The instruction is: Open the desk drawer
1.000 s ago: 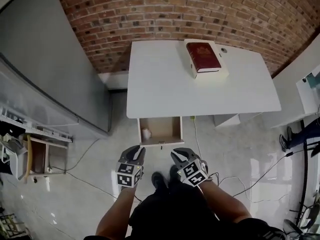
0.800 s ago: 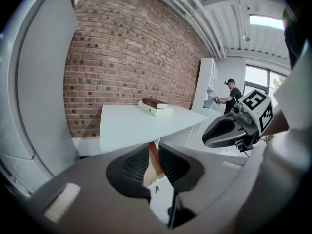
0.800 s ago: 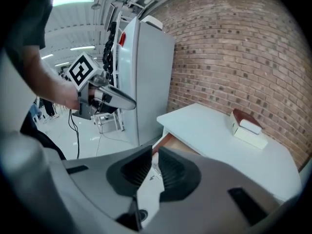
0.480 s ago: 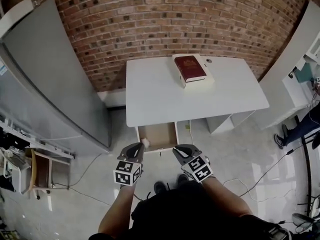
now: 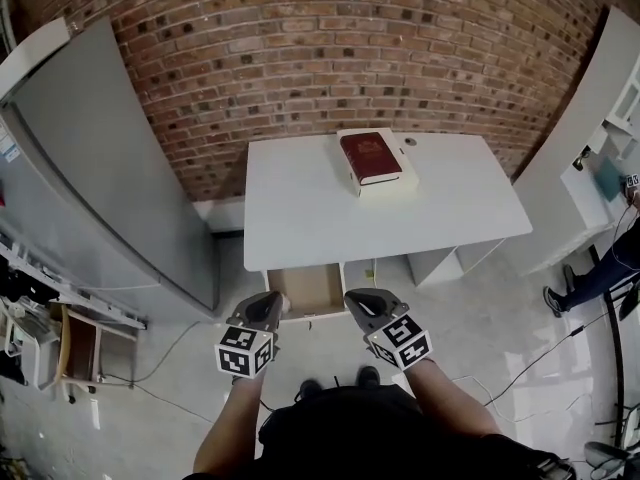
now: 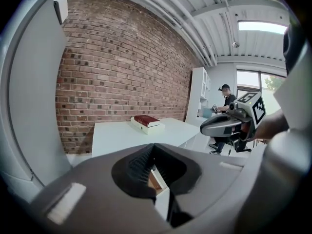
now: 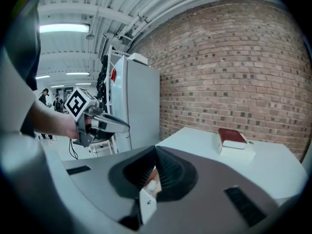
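I hold both grippers low in the middle of the head view, side by side in front of the desk. My left gripper [image 5: 268, 308] has its jaws pressed together after just closing, and nothing sits between them. My right gripper [image 5: 360, 302] is the same, jaws just closed and empty. The drawer [image 5: 310, 290] stands pulled out from under the near edge of the white desk [image 5: 300, 208]. Its brown inside shows between my two gripper tips, and the left tip overlaps its left front corner in the picture. A dark red book [image 5: 371, 157] lies on a white box [image 5: 388, 184] toward the desk's far side, near the brick wall [image 5: 330, 48]. A tall grey appliance [image 5: 110, 168] fills the left of the frame.
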The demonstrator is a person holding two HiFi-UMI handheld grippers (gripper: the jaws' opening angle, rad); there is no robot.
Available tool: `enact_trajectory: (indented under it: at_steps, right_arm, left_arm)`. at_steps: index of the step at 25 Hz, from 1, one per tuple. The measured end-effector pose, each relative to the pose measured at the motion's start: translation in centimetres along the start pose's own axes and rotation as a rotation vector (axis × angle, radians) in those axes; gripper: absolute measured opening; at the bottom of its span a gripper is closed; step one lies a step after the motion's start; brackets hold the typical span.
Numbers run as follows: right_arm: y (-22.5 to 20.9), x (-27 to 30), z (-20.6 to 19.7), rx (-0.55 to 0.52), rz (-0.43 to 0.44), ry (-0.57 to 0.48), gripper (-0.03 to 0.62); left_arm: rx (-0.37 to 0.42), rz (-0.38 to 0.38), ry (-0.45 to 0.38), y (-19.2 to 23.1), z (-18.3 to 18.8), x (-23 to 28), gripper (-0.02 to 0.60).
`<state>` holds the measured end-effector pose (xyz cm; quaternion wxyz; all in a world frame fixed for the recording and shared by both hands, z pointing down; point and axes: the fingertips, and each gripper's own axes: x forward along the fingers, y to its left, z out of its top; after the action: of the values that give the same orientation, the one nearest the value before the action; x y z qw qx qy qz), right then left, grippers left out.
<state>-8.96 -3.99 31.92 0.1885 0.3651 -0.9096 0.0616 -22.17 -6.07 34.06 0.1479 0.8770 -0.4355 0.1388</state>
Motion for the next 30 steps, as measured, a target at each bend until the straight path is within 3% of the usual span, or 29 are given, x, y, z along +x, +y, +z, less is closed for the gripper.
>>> enact_trajectory:
  at_steps: [13, 30]
  right_arm:
    - [-7.6, -6.4, 4.8, 0.012, -0.011, -0.147, 0.012]
    - [-9.0, -6.8, 5.7, -0.040, -0.007, -0.193, 0.012]
  left_arm:
    - [0.043, 0.049, -0.078, -3.8, 8.3, 2.5, 0.011]
    - [0.033, 0.060, -0.098, -3.5, 8.9, 2.7, 0.011]
